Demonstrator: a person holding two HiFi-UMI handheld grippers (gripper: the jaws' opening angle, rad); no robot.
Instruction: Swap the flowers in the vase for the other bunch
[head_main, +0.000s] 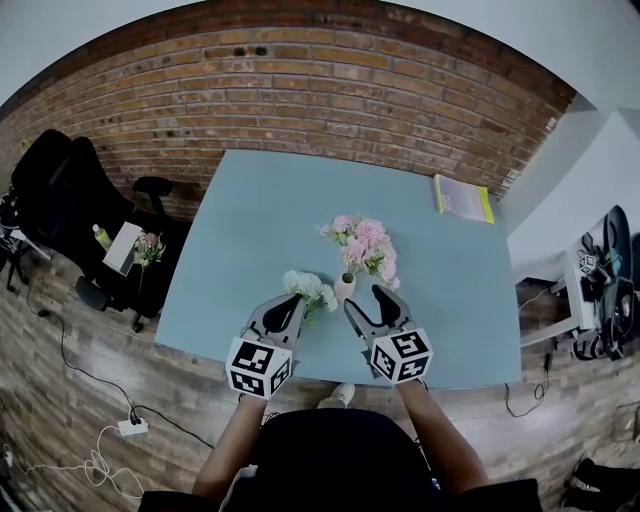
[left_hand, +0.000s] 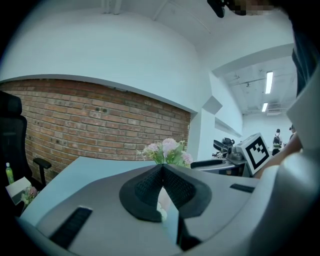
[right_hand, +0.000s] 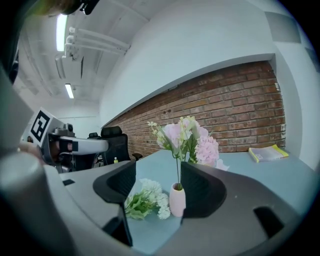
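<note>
We see the vase (head_main: 344, 288) on the table's (head_main: 270, 210) near side holding pink flowers (head_main: 362, 245); the white bunch (head_main: 310, 289) lies just left. Our left gripper (head_main: 293, 299) is closed on nothing; our right gripper (head_main: 367, 300) gapes, gripping nothing.

Grey left tongs (head_main: 296, 300) and right tongs (head_main: 366, 298) have black ribbed pads (right_hand: 200, 190) and black-and-white marker cubes (head_main: 260, 366).

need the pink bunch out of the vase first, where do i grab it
Grip the bare stems just above the vase mouth, coming in level from the near side. The blooms spread wide above; the stems stand upright and close together, so a straight lift should work.
</note>
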